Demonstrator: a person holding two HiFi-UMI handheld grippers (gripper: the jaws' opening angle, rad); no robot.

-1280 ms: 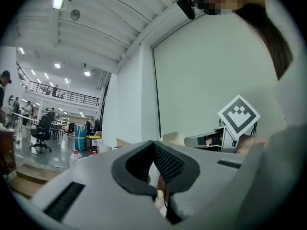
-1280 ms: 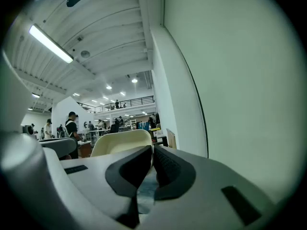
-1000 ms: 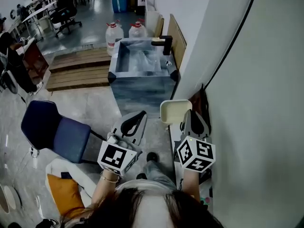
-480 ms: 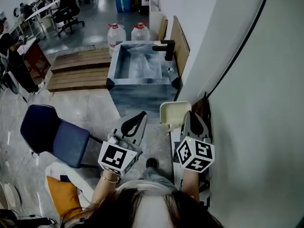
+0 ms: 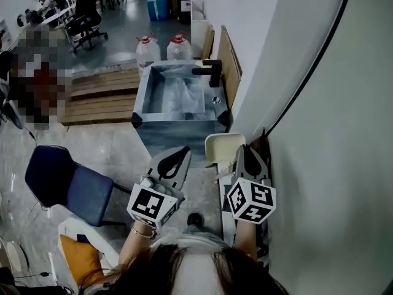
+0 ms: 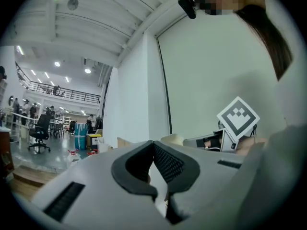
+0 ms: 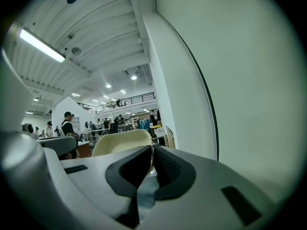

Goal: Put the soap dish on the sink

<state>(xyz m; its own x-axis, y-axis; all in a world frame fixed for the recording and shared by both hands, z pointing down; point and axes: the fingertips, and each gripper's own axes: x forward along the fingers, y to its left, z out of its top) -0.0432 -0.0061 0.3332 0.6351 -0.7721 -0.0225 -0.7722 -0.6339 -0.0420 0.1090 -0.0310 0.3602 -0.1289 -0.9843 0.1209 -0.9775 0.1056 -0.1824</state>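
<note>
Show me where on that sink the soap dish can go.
The grey square sink's wall-side rim is the broadest ledge: bare from the near corner up to a small metal knob; beyond it the black faucet crowds the rim. The near and left rims look bare but narrow. The cream soap dish sits in the right gripper's fingers.

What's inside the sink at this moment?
The sink holds pale, crumpled sheeting, perhaps plastic. The black faucet overhangs it. Its front wall hides the near floor.
</note>
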